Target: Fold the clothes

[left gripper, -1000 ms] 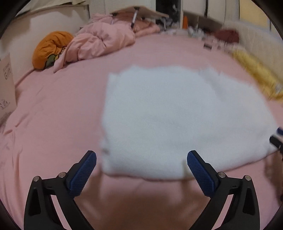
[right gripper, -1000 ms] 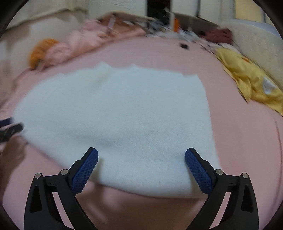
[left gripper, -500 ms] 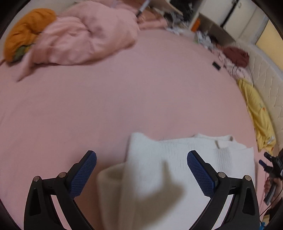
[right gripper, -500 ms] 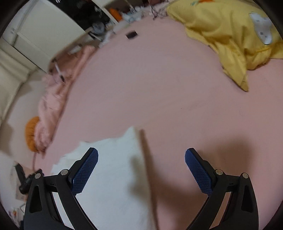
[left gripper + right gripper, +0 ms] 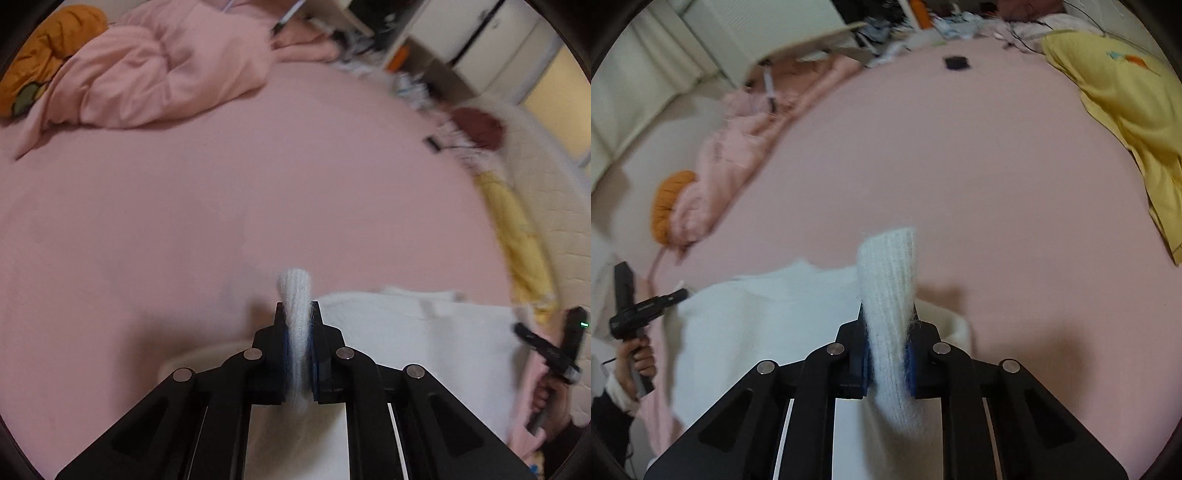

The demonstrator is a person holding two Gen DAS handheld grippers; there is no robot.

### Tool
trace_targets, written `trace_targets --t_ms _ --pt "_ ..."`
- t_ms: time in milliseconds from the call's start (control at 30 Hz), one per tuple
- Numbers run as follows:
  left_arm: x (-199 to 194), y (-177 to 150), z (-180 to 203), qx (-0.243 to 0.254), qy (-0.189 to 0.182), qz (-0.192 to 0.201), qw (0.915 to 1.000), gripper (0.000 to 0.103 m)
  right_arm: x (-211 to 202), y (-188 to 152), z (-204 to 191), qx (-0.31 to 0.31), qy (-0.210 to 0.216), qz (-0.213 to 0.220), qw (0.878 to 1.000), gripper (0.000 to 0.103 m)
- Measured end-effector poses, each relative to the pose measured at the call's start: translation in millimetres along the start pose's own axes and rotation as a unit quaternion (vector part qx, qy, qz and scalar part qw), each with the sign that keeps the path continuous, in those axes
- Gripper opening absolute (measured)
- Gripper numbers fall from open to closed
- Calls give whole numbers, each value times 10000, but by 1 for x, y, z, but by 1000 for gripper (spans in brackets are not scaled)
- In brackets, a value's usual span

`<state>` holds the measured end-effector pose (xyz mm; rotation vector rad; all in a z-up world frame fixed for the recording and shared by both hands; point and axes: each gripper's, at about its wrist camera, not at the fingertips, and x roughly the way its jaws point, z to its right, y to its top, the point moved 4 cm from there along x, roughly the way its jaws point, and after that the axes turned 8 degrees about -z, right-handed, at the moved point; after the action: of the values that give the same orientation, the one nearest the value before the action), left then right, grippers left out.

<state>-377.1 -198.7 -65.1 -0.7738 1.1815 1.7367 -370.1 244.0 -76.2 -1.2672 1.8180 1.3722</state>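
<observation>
Fold begun, not finished. The white knit garment lies on the pink bedsheet, well short of the crumpled pink blanket at the far end. Left gripper jaws are pressed together, pinching one near corner; right gripper jaws likewise pinch the other. Both corners stand raised above the sheet. Judged remaining: carry the edge over, lay it down, release. Both grippers point forward along the sheet, each visible at the garment's edge in the other's view.

No readable text, label or number anywhere.
</observation>
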Motion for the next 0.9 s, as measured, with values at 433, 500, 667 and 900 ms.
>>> trace_targets --t_ms 433,500,667,900 --pt "-212 -119 49 569 -1239 1189 9835 10 -184 -78 -73 -862 970 912 9873 15" --pt "-237 -152 38 481 -1110 1160 9859 10 -205 -104 -79 -967 1122 930 9846 15" --pt "-256 -248 5 132 -614 468 9969 10 -227 -194 -73 -997 1253 347 9865 15" --pt "-183 -363 -18 -286 72 -1123 9932 10 -178 -330 -50 -226 917 -1038 9901 15"
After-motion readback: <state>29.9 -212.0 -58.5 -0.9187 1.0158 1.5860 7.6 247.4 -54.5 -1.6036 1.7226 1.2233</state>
